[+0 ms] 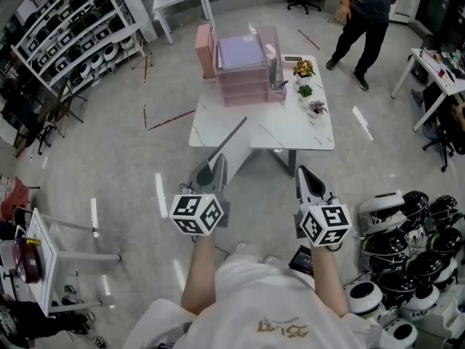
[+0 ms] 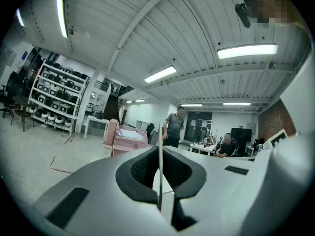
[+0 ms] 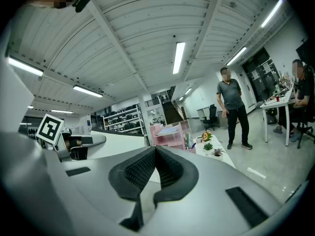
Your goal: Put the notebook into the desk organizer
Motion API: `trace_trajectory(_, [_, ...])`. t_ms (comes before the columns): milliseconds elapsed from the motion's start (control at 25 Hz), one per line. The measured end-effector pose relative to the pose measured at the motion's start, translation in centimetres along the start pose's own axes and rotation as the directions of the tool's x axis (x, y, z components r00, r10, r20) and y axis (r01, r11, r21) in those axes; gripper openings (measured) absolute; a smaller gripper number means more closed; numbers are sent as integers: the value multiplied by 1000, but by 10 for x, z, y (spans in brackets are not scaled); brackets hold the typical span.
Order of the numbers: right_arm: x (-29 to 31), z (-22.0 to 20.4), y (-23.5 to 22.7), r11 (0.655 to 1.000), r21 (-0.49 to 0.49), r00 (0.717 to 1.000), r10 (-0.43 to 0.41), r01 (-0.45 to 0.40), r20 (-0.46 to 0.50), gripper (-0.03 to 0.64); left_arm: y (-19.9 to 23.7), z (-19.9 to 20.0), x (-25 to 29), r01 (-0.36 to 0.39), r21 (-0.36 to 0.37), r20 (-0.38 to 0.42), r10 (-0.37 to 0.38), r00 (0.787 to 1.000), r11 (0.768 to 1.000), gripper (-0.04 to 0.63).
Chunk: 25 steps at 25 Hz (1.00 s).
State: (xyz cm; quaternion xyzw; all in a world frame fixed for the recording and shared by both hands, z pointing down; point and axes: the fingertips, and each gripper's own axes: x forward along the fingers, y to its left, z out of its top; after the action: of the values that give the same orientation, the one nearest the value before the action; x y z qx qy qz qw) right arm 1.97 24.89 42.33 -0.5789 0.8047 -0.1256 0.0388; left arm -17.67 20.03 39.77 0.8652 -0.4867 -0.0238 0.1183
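The pink desk organizer (image 1: 244, 91) stands at the far edge of the white table (image 1: 290, 133). Its top tray holds a lavender stack of sheets (image 1: 241, 51). The lower trays show only their pink fronts. A narrow compartment on its right side holds a few upright thin things, too small to name. Just right of the organizer, three small potted plants (image 1: 305, 90) stand in a row along the table's right edge. The near half of the table is bare.

Beyond the table a person in dark clothes (image 1: 365, 11) stands on the floor. Shelves of white-and-black headgear (image 1: 69, 35) line the left wall. More of the same headgear is piled at the near right (image 1: 407, 253).

The notebook (image 1: 231, 140) is not in the organizer. It is pinched edge-on in the left tool (image 1: 216, 167), its thin grey edge running straight up between the two dark pads. Its far end reaches over the table's near left corner in the head view. The right tool (image 1: 305, 173) has its pads pressed together with nothing between them.

Both forearms reach forward side by side, the tools held level and short of the table's near edge.
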Motion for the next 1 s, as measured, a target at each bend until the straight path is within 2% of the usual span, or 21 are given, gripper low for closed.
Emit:
trace_trajectory(320, [-9, 4, -2, 1000, -28, 1000, -6, 6, 1, 9, -1, 5, -6, -16, -5, 18, 16, 1000, 1000, 26])
trace_trajectory(480, [-4, 4, -12, 1000, -10, 1000, -21, 21, 11, 9, 9, 5, 0, -38, -9, 18, 38, 999, 999, 26])
trace_trajectory(760, [32, 13, -30, 1000, 18, 1000, 1, -2, 31, 9, 47, 24, 32, -124, 96, 34, 121, 992, 988, 26])
trace_trajectory(1000, [107, 18, -66, 1000, 22, 999, 5, -6, 31, 9, 86, 42, 104, -156, 159, 75, 146, 987, 975, 26])
